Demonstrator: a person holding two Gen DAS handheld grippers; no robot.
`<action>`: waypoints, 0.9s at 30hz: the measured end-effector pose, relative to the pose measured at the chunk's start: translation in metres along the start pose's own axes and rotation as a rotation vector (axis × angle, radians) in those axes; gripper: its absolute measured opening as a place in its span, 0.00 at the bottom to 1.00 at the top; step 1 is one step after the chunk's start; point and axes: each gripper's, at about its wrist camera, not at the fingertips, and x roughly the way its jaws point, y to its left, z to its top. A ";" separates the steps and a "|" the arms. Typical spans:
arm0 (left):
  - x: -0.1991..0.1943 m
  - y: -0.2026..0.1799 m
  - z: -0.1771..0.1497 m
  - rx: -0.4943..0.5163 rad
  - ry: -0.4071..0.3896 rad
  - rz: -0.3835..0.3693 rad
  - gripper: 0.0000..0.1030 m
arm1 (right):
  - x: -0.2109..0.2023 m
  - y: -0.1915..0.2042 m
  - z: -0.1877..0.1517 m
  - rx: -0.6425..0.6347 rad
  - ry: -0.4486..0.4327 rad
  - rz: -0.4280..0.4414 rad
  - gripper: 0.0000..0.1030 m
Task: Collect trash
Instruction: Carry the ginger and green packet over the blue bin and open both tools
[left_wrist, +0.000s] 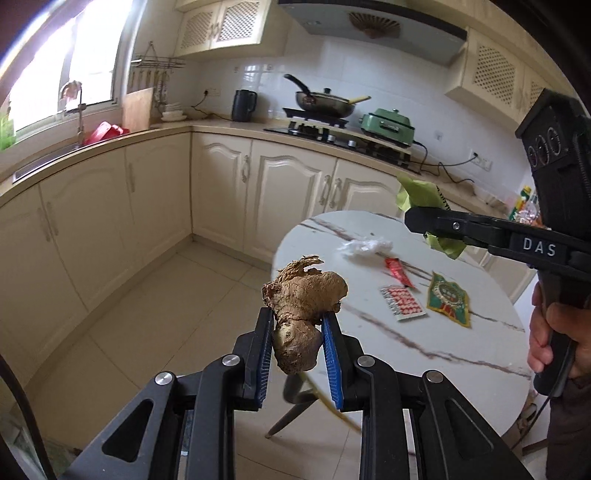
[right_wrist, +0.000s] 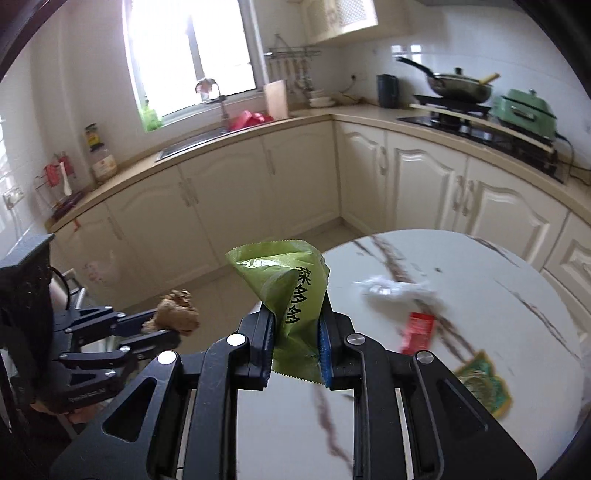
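My left gripper (left_wrist: 298, 325) is shut on a knobbly piece of ginger (left_wrist: 301, 306) and holds it in the air past the table's left edge. It also shows in the right wrist view (right_wrist: 173, 325) with the ginger (right_wrist: 175, 310). My right gripper (right_wrist: 295, 332) is shut on a light green snack wrapper (right_wrist: 291, 291) above the white marble table (right_wrist: 498, 288). It shows in the left wrist view (left_wrist: 417, 219) with the wrapper (left_wrist: 421, 194). On the table lie a crumpled white plastic (left_wrist: 365, 246), a red sachet (left_wrist: 397, 271), a red-and-white packet (left_wrist: 402, 303) and a green-gold packet (left_wrist: 448, 299).
Cream kitchen cabinets (left_wrist: 159, 192) run along the walls behind a tiled floor (left_wrist: 147, 317). The counter carries a sink (right_wrist: 192, 146), a black kettle (left_wrist: 243, 105), a stove with a pan (left_wrist: 325, 103) and a green cooker (left_wrist: 388, 125).
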 end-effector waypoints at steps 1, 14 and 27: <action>-0.008 0.013 -0.008 -0.017 0.002 0.025 0.21 | 0.011 0.019 0.002 -0.017 0.006 0.031 0.19; 0.030 0.171 -0.127 -0.246 0.232 0.223 0.22 | 0.271 0.138 -0.090 0.045 0.390 0.229 0.20; 0.184 0.243 -0.211 -0.345 0.494 0.178 0.22 | 0.462 0.100 -0.188 0.204 0.629 0.134 0.32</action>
